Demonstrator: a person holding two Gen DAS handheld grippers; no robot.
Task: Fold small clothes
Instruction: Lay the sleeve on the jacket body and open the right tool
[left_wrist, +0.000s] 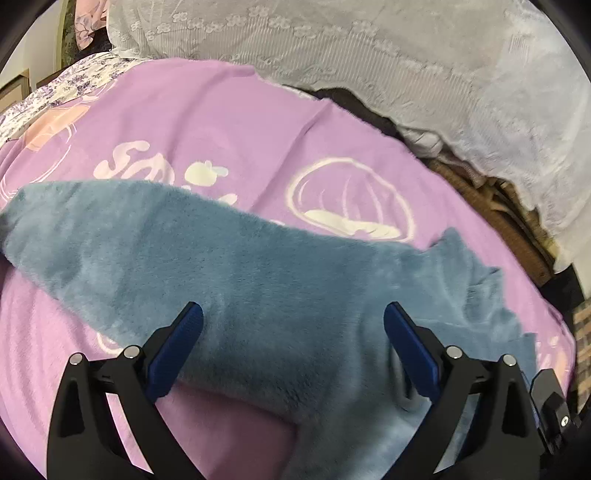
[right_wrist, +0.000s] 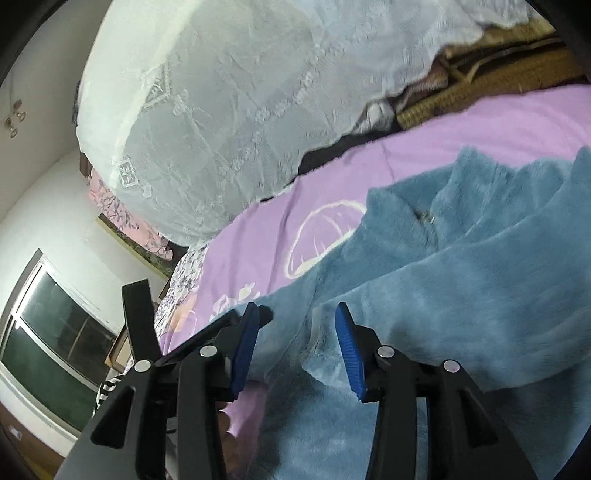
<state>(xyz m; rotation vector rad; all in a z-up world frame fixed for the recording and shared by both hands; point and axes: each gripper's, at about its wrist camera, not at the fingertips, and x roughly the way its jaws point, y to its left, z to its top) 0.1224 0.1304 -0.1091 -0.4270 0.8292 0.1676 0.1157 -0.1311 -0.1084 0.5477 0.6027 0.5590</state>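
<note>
Left claw (left_wrist: 293, 314): jaws wide apart, nothing pinched. The fleece (left_wrist: 258, 280) lies under and between the pads, which do not press on it.
Right claw (right_wrist: 297, 317): jaws part-way apart. A fold of fleece (right_wrist: 424, 295) sits in the gap, but the pads stand clear of it on both sides.

Fleece position: directly below and ahead of both claws, spread on the purple sheet (left_wrist: 229, 125).

Left view only: one long sleeve-like arm of the fleece. Its long axis runs diagonally from beyond the left finger at far left, down under the claw, then past the right finger. The free end points far left. Part of the other claw's black body (left_wrist: 554, 406) shows at the right edge, just past the right finger.

Right view only: collar and zip pull (right_wrist: 428, 219), ahead and right of the claw, collar opening facing up-left. A folded-over layer lies right of the right finger. Window (right_wrist: 51, 332) is far left, behind the left finger.

Beyond the fleece in both views: sheet with white prints, then a white lace cover (left_wrist: 369, 55) farthest out, with a woven brown thing (right_wrist: 498, 74) under its edge.
</note>
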